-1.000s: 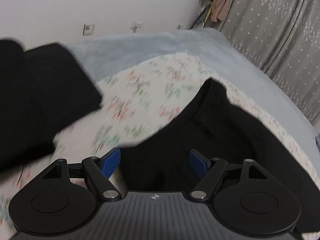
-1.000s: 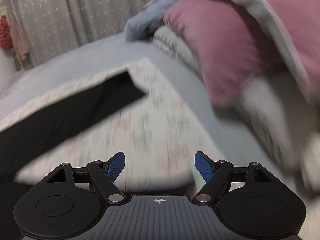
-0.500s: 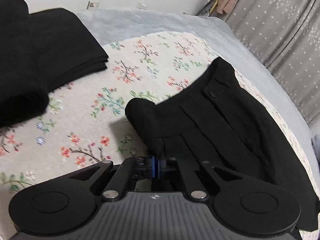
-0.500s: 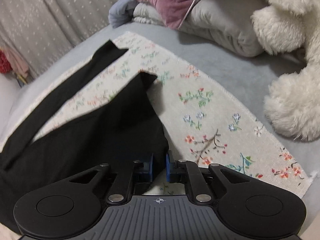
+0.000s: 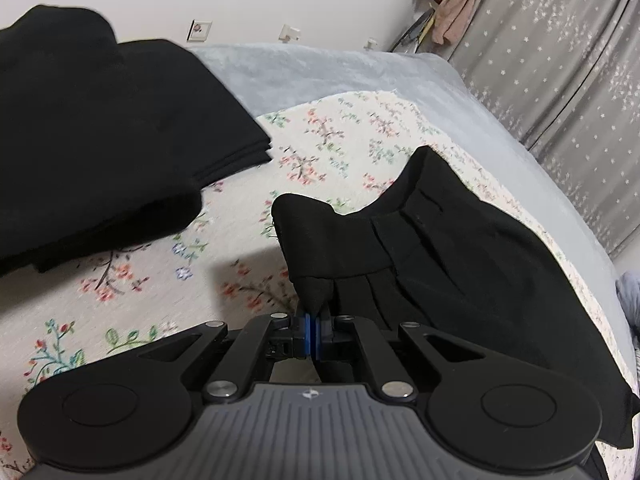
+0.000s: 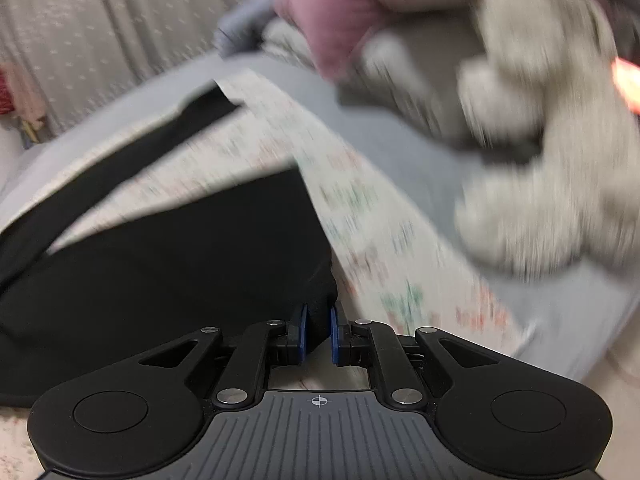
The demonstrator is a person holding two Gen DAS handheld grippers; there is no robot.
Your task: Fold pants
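Left wrist view — the left gripper is clamped on a waistband corner of the black pants, which lie on the floral sheet beside a folded black stack. The right gripper has just closed on another bunched edge of the pants — that view is blurred.

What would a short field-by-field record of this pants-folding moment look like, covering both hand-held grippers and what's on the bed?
left hand-held gripper: shut on a pinch of the black pants
right hand-held gripper: shut on the pants' fabric, view blurred
surface: floral cloth over a grey bedspread
beside the pants: folded black pile, apart from them
far side, right view: pink pillow, white plush toy
fold: not yet made
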